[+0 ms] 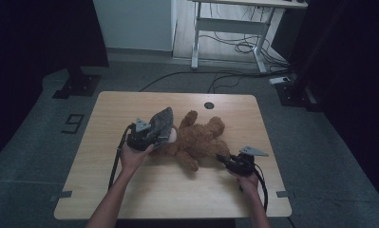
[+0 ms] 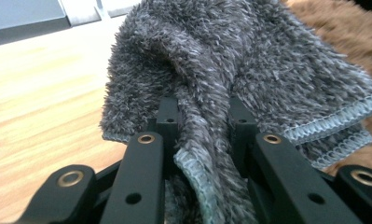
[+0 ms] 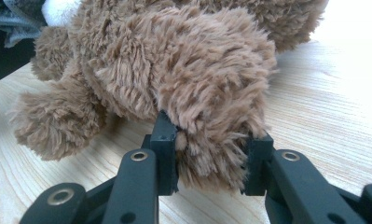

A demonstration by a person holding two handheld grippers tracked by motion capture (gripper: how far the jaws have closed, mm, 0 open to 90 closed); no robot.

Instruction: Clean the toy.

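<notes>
Now L gripper [image 2: 200, 140] clamps grey cloth [image 2: 249, 70] by teddy [image 1: 196, 137]; R gripper [image 3: 211, 158] pinches its limb.

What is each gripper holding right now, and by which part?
Left gripper pinches the grey cloth at a fold near its hem; right gripper clamps one limb of the teddy bear.

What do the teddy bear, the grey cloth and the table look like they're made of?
Teddy bear: brown plush, probably synthetic; long, shaggy, clumped pile.
Grey cloth: fluffy microfibre-like fabric, it seems; short mottled fuzz and a paler overlocked edge.
Table: pale wood or wood-look laminate; its matte top shows straight grain lines, so which one stays open.
</notes>
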